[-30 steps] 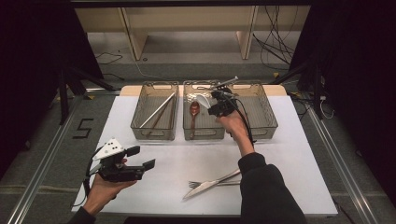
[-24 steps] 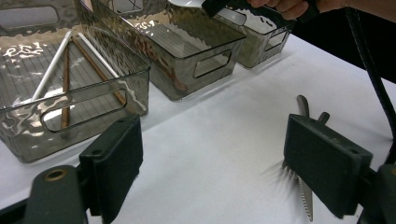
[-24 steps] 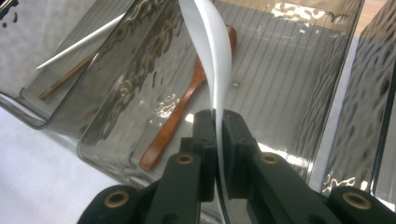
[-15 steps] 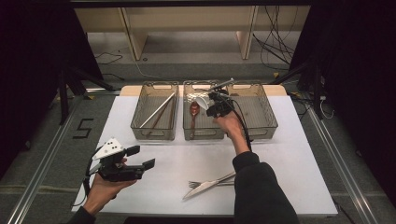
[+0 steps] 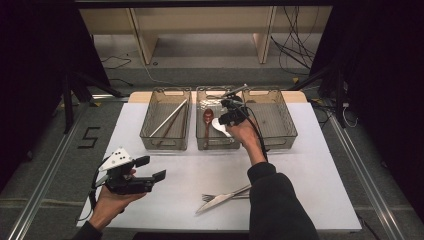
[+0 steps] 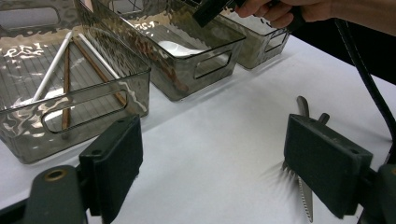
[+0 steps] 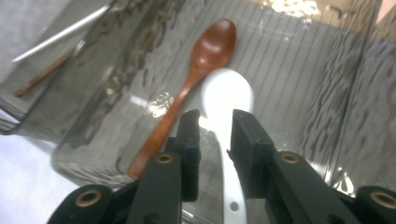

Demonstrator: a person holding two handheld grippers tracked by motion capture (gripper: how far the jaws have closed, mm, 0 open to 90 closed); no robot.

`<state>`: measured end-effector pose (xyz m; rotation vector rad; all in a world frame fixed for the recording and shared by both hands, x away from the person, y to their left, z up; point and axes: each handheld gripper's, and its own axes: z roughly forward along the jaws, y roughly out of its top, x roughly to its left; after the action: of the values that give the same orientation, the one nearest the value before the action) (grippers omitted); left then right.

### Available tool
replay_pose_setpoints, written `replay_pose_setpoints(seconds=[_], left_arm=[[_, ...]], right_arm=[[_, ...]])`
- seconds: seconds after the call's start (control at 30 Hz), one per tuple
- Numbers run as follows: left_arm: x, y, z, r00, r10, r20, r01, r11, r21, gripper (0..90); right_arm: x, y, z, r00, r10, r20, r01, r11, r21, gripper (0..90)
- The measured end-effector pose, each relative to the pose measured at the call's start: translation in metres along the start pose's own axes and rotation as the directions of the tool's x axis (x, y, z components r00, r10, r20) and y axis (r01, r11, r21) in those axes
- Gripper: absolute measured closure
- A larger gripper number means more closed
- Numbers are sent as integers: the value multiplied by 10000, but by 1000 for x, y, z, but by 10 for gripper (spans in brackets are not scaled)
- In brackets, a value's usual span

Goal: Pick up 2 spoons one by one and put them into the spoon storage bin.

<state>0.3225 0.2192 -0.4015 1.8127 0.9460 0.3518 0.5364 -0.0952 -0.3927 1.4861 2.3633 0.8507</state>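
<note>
**Letting the white spoon go into the middle bin**

My right gripper (image 7: 214, 135) is hanging over the middle bin (image 5: 216, 143), and its jaws have just been opening — they are standing a little apart now, with the handle of the white spoon (image 7: 227, 100) running between them but the pads no longer pressing on it. A second ago they were clamped tight. The spoon is lying in that bin just beside the brown wooden spoon (image 7: 201, 60), so I am judging this piece as sorted and the release nearly finished.

My left gripper (image 5: 131, 176) is waiting wide open and empty, low over the near left of the table. The knife (image 5: 222, 198) and fork (image 5: 212, 197) are lying together near the front edge — those look like the next things to sort. The left bin (image 5: 165, 142) is holding chopsticks (image 5: 167, 119); the right bin (image 5: 287, 134) looks bare.

The table (image 5: 310, 175) is white and plain, set on a grey floor, with a dark room around it and cables trailing behind.
</note>
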Motion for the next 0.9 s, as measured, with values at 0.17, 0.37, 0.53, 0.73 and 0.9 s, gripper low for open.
replay_pose_setpoints(seconds=[0.17,0.37,0.53,0.73,0.9], left_arm=[[0,0,0,10000,-6,19,6,10000,-6,191],[1,0,0,10000,-23,29,23,10000,-8,190],[1,0,0,10000,-52,-19,52,10000,-28,190],[1,0,0,10000,-31,-46,31,10000,-21,189],[1,0,0,10000,-41,-48,41,10000,-12,189]], right_arm=[[-1,-1,-10,9992,-159,-372,150,9996,-245,549],[1,-7,-30,9944,-655,-828,608,9965,-576,470],[6,-15,-47,9861,-1169,-1180,1081,9910,-784,424],[10,-28,-63,9730,-1655,-1609,1505,9834,-1016,391],[12,-41,-69,9613,-2010,-1883,1846,9776,-1010,366]])
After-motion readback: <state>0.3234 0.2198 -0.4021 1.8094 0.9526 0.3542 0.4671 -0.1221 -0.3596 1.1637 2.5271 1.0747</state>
